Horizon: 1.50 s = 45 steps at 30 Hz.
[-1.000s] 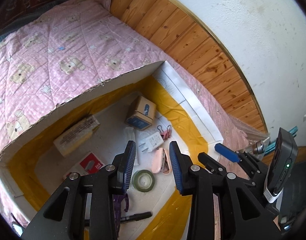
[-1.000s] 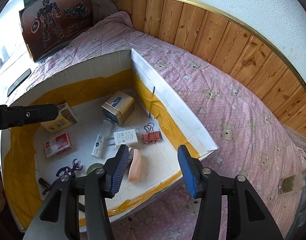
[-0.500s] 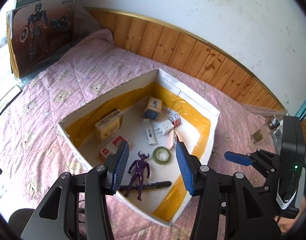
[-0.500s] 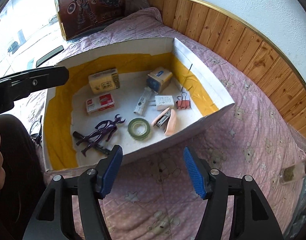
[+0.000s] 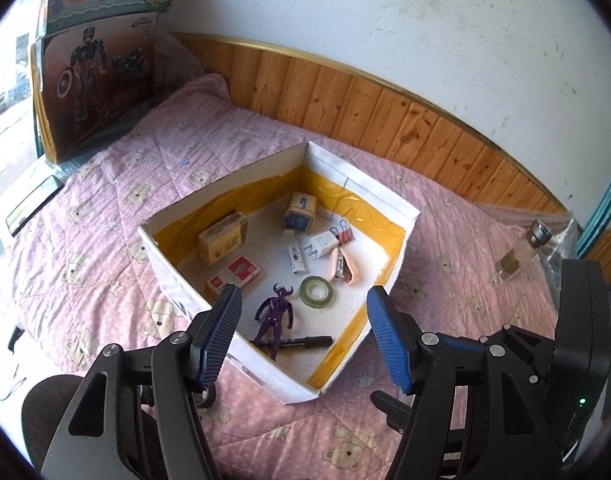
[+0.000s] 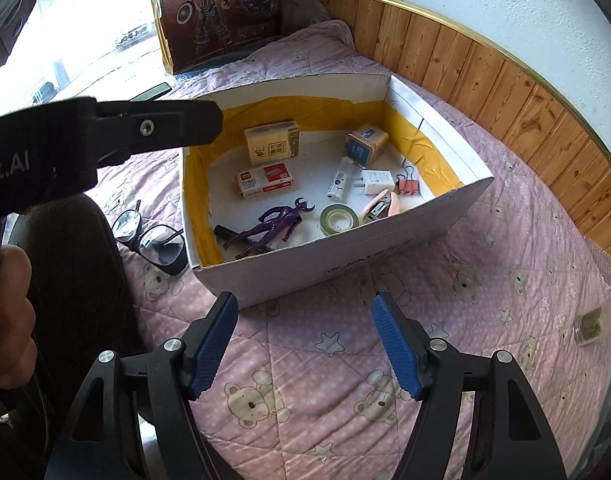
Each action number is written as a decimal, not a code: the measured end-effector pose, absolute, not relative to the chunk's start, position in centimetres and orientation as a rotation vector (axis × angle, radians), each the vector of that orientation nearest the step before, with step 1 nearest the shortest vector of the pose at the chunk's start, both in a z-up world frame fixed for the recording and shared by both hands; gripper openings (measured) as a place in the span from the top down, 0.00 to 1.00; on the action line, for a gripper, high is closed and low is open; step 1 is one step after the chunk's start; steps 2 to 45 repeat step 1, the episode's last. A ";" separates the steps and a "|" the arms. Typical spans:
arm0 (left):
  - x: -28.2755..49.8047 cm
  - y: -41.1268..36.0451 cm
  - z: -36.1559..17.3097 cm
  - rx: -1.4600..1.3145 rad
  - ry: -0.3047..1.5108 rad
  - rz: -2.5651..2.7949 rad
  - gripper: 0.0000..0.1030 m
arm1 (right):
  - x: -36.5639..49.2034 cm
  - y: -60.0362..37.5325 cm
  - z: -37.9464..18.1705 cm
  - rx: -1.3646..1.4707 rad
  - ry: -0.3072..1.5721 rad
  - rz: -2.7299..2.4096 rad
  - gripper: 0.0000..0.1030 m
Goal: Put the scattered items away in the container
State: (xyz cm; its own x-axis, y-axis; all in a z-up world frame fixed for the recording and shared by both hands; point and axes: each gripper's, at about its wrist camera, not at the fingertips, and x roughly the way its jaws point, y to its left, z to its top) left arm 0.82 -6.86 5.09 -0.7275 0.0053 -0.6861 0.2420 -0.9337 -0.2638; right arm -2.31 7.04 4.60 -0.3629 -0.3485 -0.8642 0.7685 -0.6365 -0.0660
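Observation:
A white cardboard box with a yellow-taped inside sits on the pink quilt. In it lie a purple figure, a black marker, a green tape roll, a pink stapler, a red staple box, a tan carton and a blue-fronted tin. My left gripper hangs above the box's near corner, jaws opening, nothing between them. My right gripper is over the quilt in front of the box wall, jaws also opening and empty.
Eyeglasses lie on the quilt left of the box. A small glass bottle lies at the right near the wall. Large toy cartons stand at the far left corner. A wooden panel borders the bed. A hand holds the left gripper.
Both grippers have pulled back and up out of the box and opened wider. The whole box now shows. The items inside have not moved.

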 end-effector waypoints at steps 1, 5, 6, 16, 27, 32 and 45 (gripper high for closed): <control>1.0 -6.7 5.2 1.101 0.510 -2.760 0.34 | -2.1 7.0 4.6 1.137 0.614 -2.043 0.31; 1.0 -6.7 5.2 1.101 0.510 -2.760 0.34 | -2.1 7.0 4.6 1.137 0.614 -2.043 0.31; 1.0 -6.7 5.2 1.101 0.510 -2.760 0.34 | -2.1 7.0 4.6 1.137 0.614 -2.043 0.31; 1.0 -6.7 5.2 1.101 0.510 -2.760 0.34 | -2.1 7.0 4.6 1.137 0.614 -2.043 0.31; 1.0 -6.7 5.2 1.101 0.510 -2.760 0.34 | -2.1 7.0 4.6 1.137 0.614 -2.043 0.31; 1.0 -6.7 5.2 1.101 0.510 -2.760 0.34 | -2.1 7.0 4.6 1.137 0.614 -2.043 0.31; 1.0 -6.7 5.2 1.101 0.510 -2.760 0.34 | -2.1 7.0 4.6 1.137 0.614 -2.043 0.31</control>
